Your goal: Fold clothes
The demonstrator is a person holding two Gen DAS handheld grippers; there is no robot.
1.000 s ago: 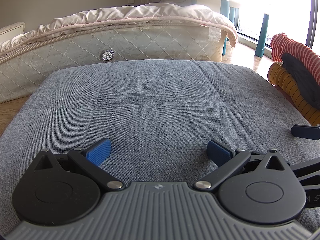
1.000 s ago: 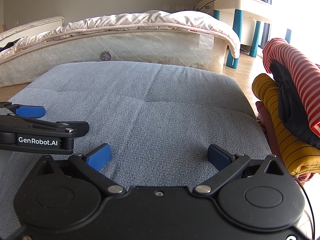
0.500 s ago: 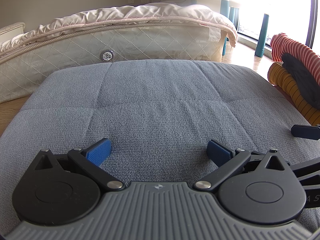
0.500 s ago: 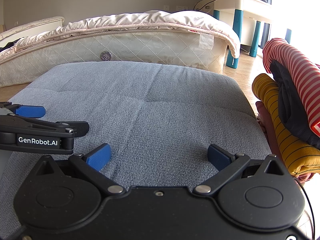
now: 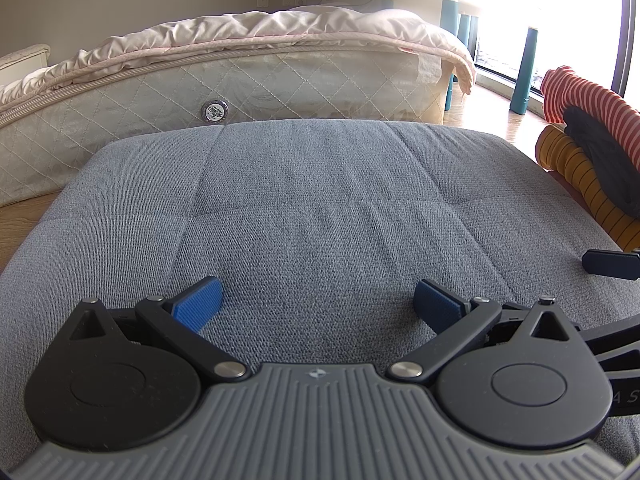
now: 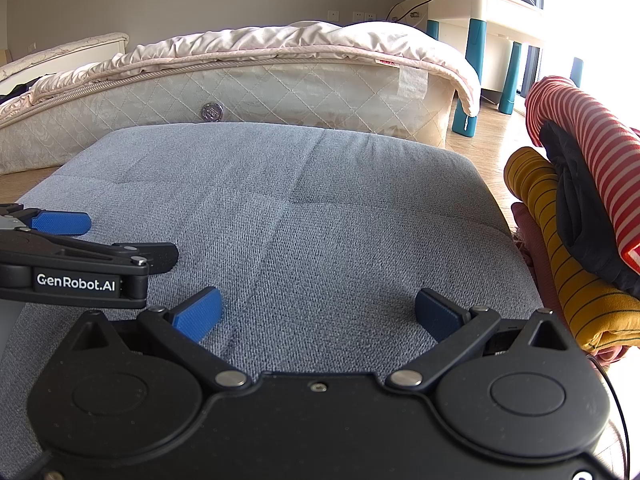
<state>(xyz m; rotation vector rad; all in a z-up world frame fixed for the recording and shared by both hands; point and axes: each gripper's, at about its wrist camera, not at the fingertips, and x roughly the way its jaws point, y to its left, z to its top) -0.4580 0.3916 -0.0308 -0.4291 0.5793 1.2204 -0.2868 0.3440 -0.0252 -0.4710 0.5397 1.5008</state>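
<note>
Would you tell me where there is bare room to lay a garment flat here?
The grey cushion is bare from the open left gripper and right gripper to its far edge by the mattress. The right side is crowded by the clothes pile.

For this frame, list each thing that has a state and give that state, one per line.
Left gripper: open, empty, over the grey fabric cushion.
Right gripper: open, empty.
Grey fabric cushion: bare, no garment laid out.
Red-and-white striped garment: atop the pile, not spread out.
Black garment: bunched under it.
Mustard striped garment: folded, lower in the pile.
</note>
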